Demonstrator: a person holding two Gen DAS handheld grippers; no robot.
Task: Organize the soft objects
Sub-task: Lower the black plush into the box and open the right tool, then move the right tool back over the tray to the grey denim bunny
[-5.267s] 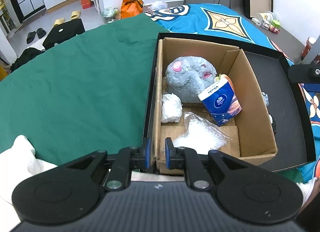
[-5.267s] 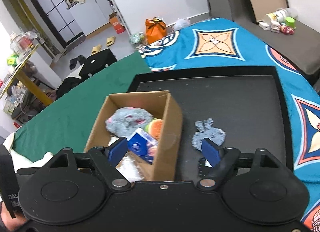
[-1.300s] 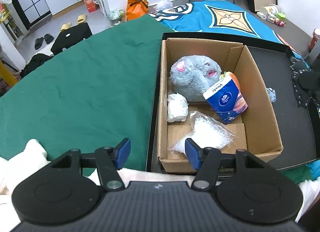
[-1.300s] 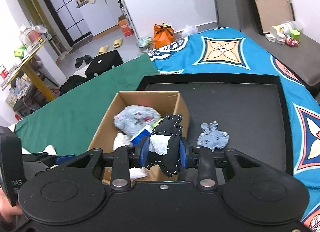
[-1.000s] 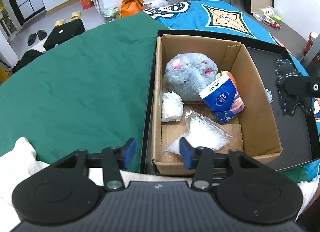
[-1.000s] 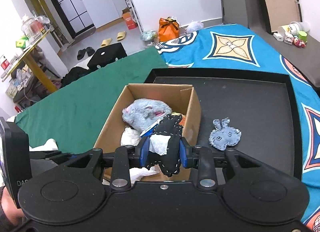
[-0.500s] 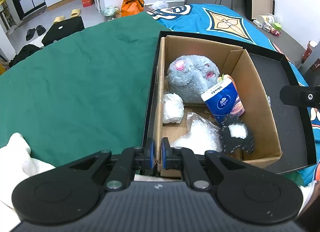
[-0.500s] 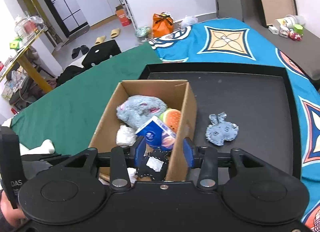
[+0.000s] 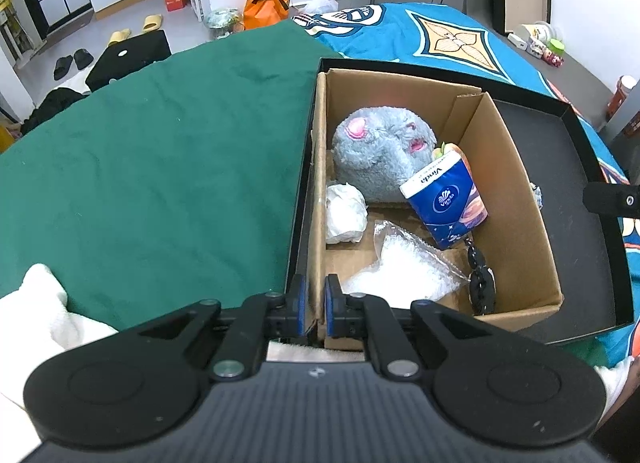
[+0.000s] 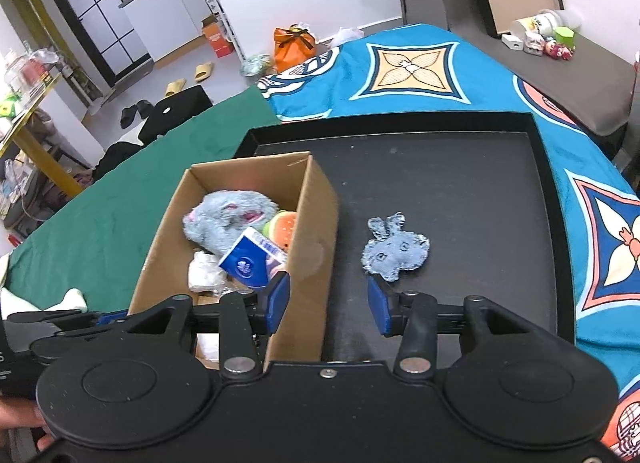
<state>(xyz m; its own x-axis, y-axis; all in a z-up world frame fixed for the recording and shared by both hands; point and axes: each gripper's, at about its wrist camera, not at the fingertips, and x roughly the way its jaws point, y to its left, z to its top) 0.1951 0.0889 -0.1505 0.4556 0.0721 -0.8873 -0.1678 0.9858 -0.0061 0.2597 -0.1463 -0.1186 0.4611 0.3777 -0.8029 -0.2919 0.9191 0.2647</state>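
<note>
While left gripper [image 9: 313, 305] clamps cardboard box [image 9: 516, 199] wall | right gripper [image 10: 328, 305] apart, empty | denim bunny [image 10: 394, 253] on tray [image 10: 480, 183]: limp, light; pinch mid-body

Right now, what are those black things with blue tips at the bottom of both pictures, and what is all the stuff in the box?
Those are two grabbers that a person holds, one in each hand. Each has a camera looking out over its two fingers, so you get one picture per hand.

In the left-hand picture, the left gripper is pinching the near wall of the cardboard box, probably to steady it. In the right-hand picture, the right gripper is open and holds nothing.

Inside the box are a grey plush toy, a blue tissue pack, a white crumpled wad, a clear plastic bag and a small black fabric piece. The box sits in a black tray, where a blue fabric bunny lies outside it.
</note>
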